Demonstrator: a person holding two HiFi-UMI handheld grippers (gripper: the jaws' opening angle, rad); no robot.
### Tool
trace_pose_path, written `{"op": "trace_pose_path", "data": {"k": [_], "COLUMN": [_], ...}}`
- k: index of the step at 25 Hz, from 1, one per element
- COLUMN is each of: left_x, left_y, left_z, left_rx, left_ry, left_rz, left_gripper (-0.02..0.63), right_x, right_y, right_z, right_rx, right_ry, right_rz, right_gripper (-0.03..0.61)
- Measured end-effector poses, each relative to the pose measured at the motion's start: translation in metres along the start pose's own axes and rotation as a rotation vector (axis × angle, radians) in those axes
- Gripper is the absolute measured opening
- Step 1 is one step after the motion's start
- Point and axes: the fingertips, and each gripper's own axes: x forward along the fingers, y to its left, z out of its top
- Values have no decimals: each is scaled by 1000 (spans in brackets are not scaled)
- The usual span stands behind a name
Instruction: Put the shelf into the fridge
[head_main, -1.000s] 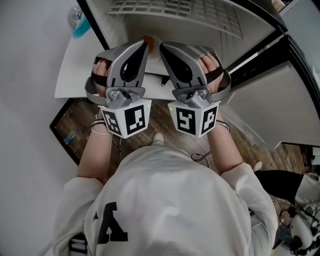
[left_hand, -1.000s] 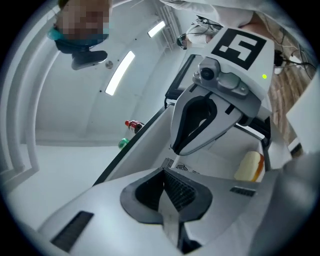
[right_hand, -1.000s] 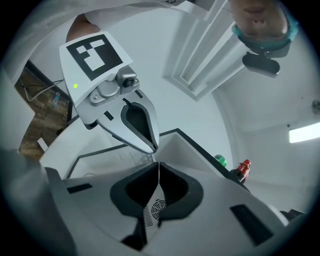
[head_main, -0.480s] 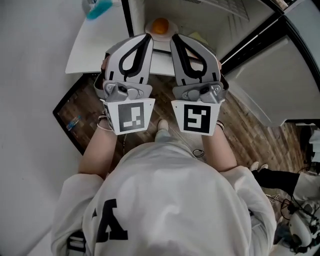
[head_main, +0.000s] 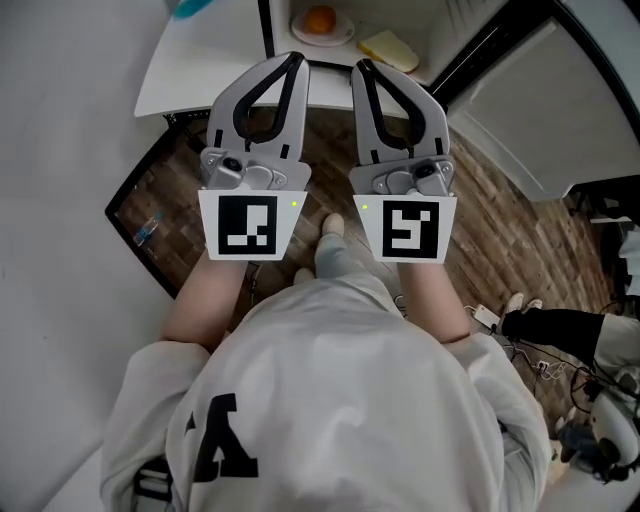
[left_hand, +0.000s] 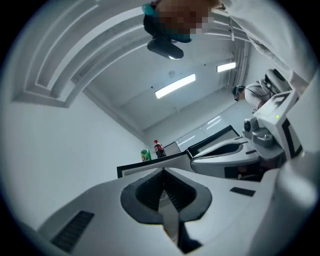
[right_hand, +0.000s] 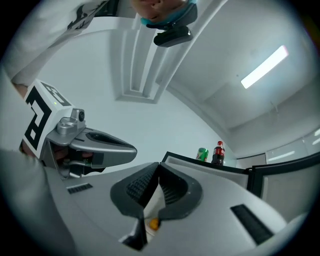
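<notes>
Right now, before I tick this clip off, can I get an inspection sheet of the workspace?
Surface: wood-plank floor below the claws.
Job's things: fridge stands open; shelf: nothing seen.
Clutter: orange on a plate and a yellow block inside the fridge; green can and cola bottle on top of it.
Claws: left claw shut, empty; right claw shut, empty; held side by side.
Cables: loose cables on the floor at right.
Surroundings: white wall at left; another person's leg at right.
</notes>
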Motion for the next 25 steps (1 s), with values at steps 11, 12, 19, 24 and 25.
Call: {"op": "trace_pose_path", "data": {"k": [11,12,19,24,25], "left_x": [-21,-23,-44,-57,-60], "left_y": [-15,-17,-35,-48,-52], "left_z": [27,28,42,55,57], "left_rx": [-180,-187,-206,-196,-189], "left_ry": [-60,-65,-54,-53,-51], "left_rz": [9,6,0,16,19], "left_gripper": [8,8,8,8,8], "right_x": [-32,-35,-63,-83,-88], "right_y": [-3,-2,-3,-5,-7], "right_z": [16,16,31,38,40], "right_rx": [162,161,192,215,212], "right_ry": [-11,-8,-38,-44,-56], "right_rz": [-20,-22,-42,-31,-28], "right_gripper": [31,31,31,31,31]}}
